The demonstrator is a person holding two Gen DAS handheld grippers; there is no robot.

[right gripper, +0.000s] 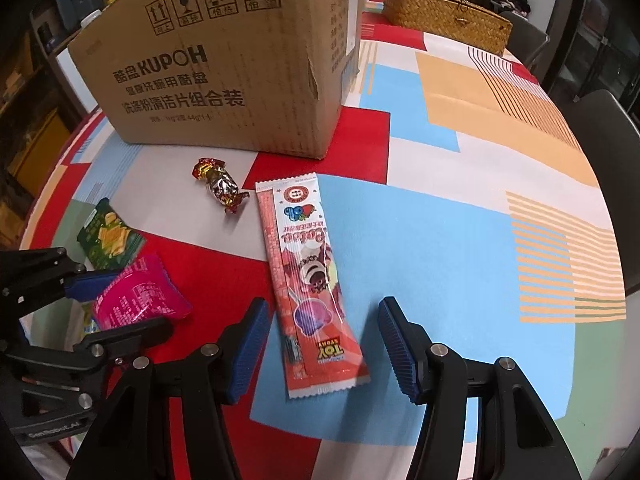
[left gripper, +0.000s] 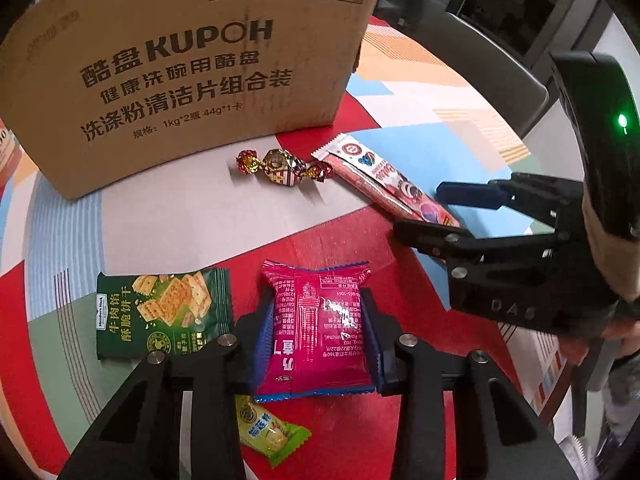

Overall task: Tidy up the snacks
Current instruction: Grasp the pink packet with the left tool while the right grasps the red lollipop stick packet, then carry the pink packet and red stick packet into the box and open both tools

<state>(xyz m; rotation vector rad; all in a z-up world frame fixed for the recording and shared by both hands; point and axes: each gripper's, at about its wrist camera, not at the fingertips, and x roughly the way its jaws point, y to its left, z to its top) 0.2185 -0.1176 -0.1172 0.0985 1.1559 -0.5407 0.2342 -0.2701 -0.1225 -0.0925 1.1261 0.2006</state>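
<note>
My left gripper (left gripper: 318,340) is shut on a pink snack packet (left gripper: 318,320), its blue pads pressing both sides; the packet also shows in the right wrist view (right gripper: 138,294). My right gripper (right gripper: 320,344) is open, its fingers either side of the lower end of a long red candy stick packet (right gripper: 310,280) lying on the table, not touching it. The right gripper also shows in the left wrist view (left gripper: 424,210) at that packet (left gripper: 384,180). A foil-wrapped candy (left gripper: 282,166) lies before the cardboard box (left gripper: 180,72). A green cracker packet (left gripper: 164,312) lies left.
A yellow-green candy packet (left gripper: 272,436) lies under my left gripper. The box also stands at the back in the right wrist view (right gripper: 224,64). A woven basket (right gripper: 444,16) sits far back right. The patterned tablecloth (right gripper: 480,184) covers the table; chairs stand at its right edge.
</note>
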